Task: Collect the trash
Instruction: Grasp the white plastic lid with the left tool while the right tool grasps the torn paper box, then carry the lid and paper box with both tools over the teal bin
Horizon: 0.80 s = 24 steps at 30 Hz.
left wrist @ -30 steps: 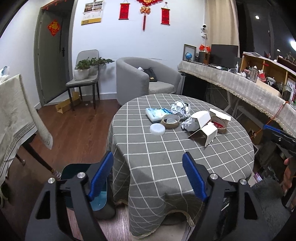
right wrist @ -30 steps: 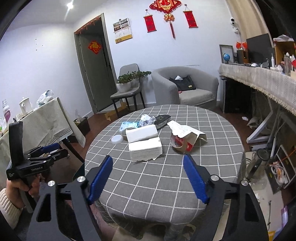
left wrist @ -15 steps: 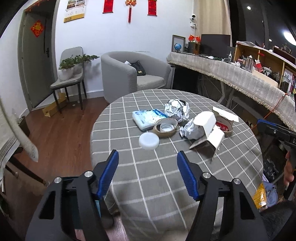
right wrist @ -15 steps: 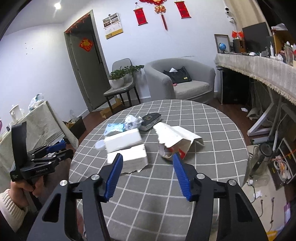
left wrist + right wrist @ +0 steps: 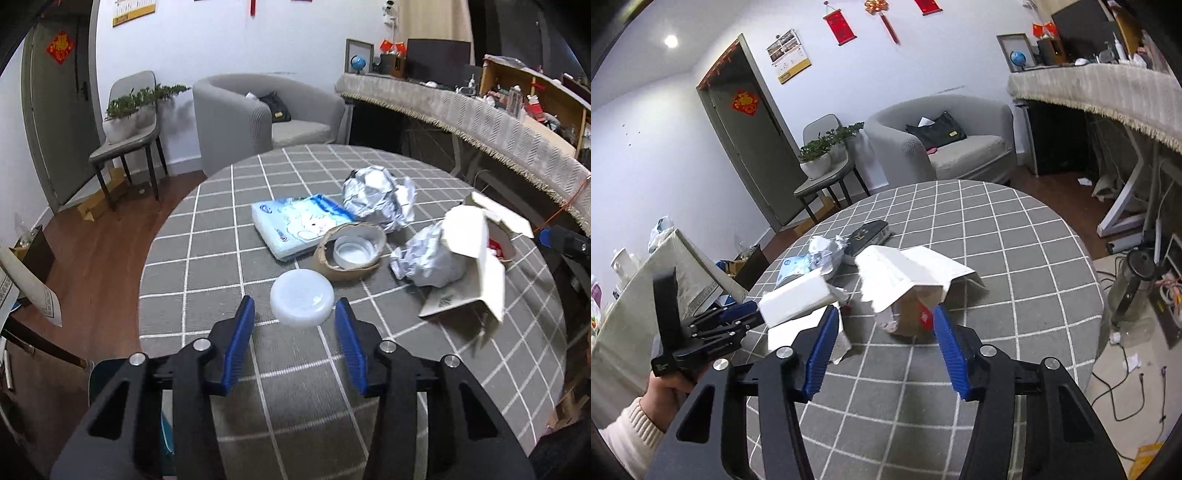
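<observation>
A round table [image 5: 221, 236] with a grey checked cloth holds the trash. A white round lid [image 5: 302, 302] lies between the tips of my left gripper [image 5: 295, 317]. Its jaws are closing and the pads stand just clear of the lid. A torn white and brown carton [image 5: 912, 291] lies between the tips of my right gripper [image 5: 884, 319], whose jaws are closing, the left pad well clear of it. Behind the lid are a tape roll [image 5: 351, 251], a blue tissue pack [image 5: 299, 225], a foil ball [image 5: 373, 195] and crumpled paper [image 5: 424, 258].
A white open box [image 5: 476, 266] lies right of the paper, and a black remote [image 5: 868, 232] further back. A dark bin [image 5: 101, 373] stands on the floor at the table's near left. An armchair [image 5: 258, 110], a chair with plants [image 5: 125, 122] and a long draped counter [image 5: 480, 118] surround the table.
Both grippers have come forward and down over the table and their jaws have narrowed. The lid now lies between the left fingertips and the carton between the right ones.
</observation>
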Tool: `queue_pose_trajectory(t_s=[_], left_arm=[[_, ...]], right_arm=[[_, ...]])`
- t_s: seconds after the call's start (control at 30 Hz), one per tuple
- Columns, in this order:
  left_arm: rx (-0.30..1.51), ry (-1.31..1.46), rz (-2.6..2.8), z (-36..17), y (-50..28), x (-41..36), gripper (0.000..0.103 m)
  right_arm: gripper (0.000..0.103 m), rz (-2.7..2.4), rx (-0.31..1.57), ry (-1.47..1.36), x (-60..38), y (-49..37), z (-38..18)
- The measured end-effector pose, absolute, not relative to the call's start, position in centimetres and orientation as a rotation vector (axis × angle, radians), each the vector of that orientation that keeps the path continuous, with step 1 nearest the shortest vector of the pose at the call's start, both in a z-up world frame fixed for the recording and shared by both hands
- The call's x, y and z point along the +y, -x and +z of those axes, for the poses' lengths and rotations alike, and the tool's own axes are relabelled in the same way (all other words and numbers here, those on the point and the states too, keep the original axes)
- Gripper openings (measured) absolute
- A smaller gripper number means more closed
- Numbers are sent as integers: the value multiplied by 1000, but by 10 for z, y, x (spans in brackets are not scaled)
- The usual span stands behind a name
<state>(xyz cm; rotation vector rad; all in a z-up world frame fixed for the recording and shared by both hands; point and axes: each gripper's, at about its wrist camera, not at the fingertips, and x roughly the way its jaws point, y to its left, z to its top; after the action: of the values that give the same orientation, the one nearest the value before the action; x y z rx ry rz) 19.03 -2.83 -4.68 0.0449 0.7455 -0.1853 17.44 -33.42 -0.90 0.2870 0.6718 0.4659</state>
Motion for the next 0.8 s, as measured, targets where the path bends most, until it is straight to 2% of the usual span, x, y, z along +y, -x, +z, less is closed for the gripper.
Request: queue_pose_trajectory(t_s=[0.13, 0.23, 0.57, 0.6, 0.67, 0.8], left_arm=[[753, -29, -215, -51, -195, -29, 47], [746, -53, -210, -51, -197, -31, 42], [747, 4, -209, -48, -202, -30, 41], [747, 5, -209, -47, -201, -30, 41], [746, 20, -216, -46, -200, -29, 41], [737, 51, -225, -42, -198, -28, 41]], right_arm=[[52, 484, 698, -344, -343, -189, -14], [52, 478, 701, -360, -348, -192, -18], [50, 545, 724, -516, -373, -204, -35], [64, 549, 724, -538, -373, -207, -36], [76, 540, 713, -570, -372, -210, -36], [79, 554, 709, -536, -360, -217, -28]])
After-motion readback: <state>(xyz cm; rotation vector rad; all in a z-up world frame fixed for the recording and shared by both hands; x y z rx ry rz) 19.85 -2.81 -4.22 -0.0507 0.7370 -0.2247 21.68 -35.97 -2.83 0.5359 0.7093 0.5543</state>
